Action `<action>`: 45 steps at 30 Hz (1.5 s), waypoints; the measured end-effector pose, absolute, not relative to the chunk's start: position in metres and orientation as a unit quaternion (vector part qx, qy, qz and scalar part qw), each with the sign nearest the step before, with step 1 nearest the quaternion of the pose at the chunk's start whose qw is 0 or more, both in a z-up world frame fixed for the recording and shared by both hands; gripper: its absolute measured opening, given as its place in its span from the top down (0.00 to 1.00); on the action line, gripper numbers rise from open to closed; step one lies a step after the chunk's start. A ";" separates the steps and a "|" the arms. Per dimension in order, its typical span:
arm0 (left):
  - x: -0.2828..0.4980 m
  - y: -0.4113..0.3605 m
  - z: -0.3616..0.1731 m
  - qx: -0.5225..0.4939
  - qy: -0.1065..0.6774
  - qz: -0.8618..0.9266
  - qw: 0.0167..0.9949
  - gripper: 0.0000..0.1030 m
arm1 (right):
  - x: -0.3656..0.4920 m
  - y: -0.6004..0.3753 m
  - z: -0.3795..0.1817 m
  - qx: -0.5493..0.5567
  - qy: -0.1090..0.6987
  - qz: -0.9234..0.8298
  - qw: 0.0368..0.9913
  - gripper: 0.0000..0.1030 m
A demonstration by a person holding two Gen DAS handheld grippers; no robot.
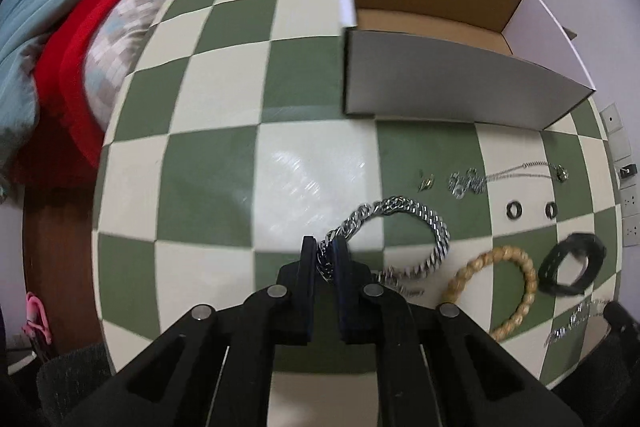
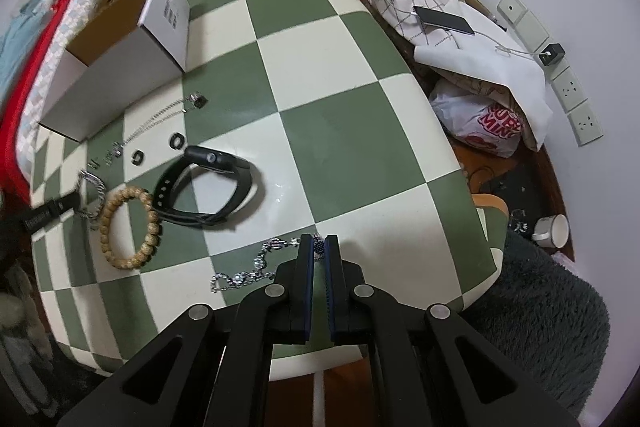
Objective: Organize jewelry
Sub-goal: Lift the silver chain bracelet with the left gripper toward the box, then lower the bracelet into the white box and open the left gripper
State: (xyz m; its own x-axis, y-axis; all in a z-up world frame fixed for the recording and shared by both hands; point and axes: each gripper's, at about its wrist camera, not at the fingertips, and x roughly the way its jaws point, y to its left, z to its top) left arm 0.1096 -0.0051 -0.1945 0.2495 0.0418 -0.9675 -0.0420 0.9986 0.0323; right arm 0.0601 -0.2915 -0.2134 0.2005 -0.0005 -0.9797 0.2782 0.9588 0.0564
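My left gripper (image 1: 325, 251) is shut on a thick silver chain bracelet (image 1: 424, 223), which curls to the right over the checkered table (image 1: 216, 163). My right gripper (image 2: 319, 247) is shut on one end of a thin silver charm bracelet (image 2: 256, 265), which trails left on the table. An open white cardboard box (image 1: 448, 83) stands behind the jewelry. Beside the chain lie a wooden bead bracelet (image 1: 516, 291), a black smart band (image 1: 572, 263), two dark rings (image 1: 512, 209), a thin necklace (image 1: 516, 171) and small earrings (image 1: 426, 183).
A bed with red and blue bedding (image 1: 68, 39) lies left of the table. In the right wrist view, bags, cloth and a phone (image 2: 444, 19) are piled at the wall, with a white cup (image 2: 554, 229) on the floor and a dark fuzzy rug (image 2: 552, 323).
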 end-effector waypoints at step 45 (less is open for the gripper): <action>0.202 -0.007 0.005 -0.048 0.470 -0.053 0.880 0.95 | 0.176 -0.209 -0.025 0.078 0.472 0.045 0.877 0.95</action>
State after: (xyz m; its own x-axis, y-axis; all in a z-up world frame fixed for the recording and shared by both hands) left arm 0.2025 -0.0073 0.0051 0.5529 -0.1387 -0.8217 0.0478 0.9897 -0.1349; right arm 0.1758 -0.2088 -0.0251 0.5512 0.1533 -0.8202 -0.0053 0.9836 0.1803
